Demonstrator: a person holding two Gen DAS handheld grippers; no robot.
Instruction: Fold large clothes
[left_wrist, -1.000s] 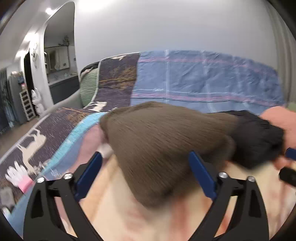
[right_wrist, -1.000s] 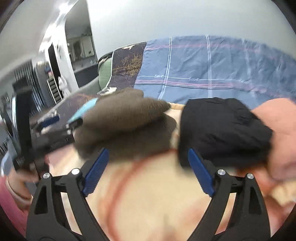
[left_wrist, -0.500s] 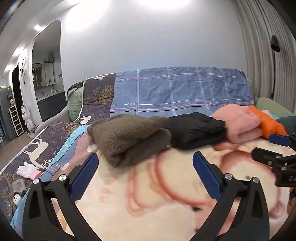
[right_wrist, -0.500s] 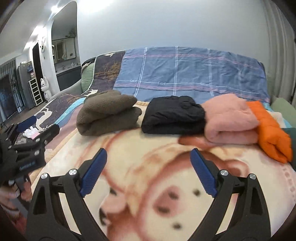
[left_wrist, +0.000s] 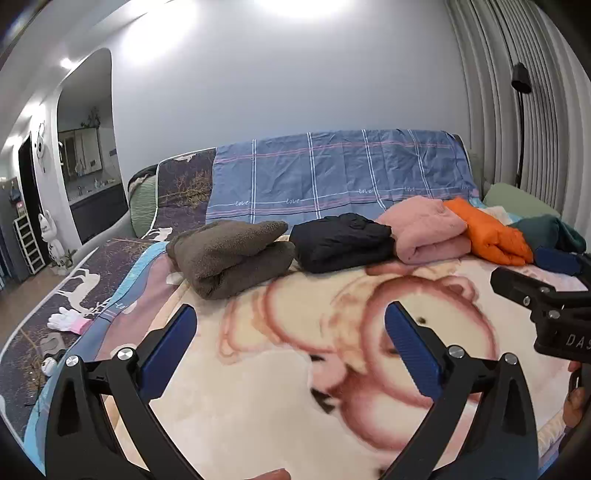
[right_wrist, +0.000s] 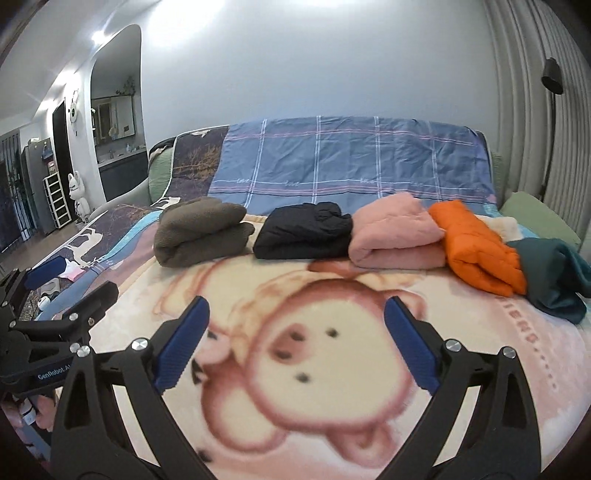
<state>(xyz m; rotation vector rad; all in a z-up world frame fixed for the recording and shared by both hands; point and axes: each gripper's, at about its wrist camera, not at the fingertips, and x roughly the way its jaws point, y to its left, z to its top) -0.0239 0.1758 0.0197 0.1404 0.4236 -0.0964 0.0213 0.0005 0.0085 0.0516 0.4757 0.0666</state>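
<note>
1. Bedroom walls of pale grey rise behind a bed (right_wrist: 461, 362) covered by a cream blanket printed with a pink cartoon pig (right_wrist: 303, 354); a blue checked sheet (right_wrist: 351, 162) is draped over the headboard at 12 o'clock.
2. At 9 o'clock in the left wrist view, white gloves (left_wrist: 64, 319) lie on a dark deer-print coverlet (left_wrist: 81, 284) along the bed's edge.
3. Folded clothes sit in a row across the far side of the blanket, none inside any basket or bin: first a brown fleece bundle (right_wrist: 203, 230) at 11 o'clock.
4. Just beside it, touching or nearly so, lies a black folded garment (right_wrist: 303, 232) at 12 o'clock.
5. Next comes a pink folded garment (right_wrist: 395, 236), pressed against the black one.
6. An orange puffy garment (right_wrist: 476, 251) leans on the pink one at 2 o'clock.
7. A dark teal garment (right_wrist: 554, 277), looser and less tidy, ends the row at 3 o'clock.
8. The left gripper (left_wrist: 290, 350) hovers over the blanket with its jaws spread wide and nothing between them.
9. The right gripper (right_wrist: 297, 347) has just been opening its jaws further; they stand wide apart, holding nothing, above the pig print.
</note>
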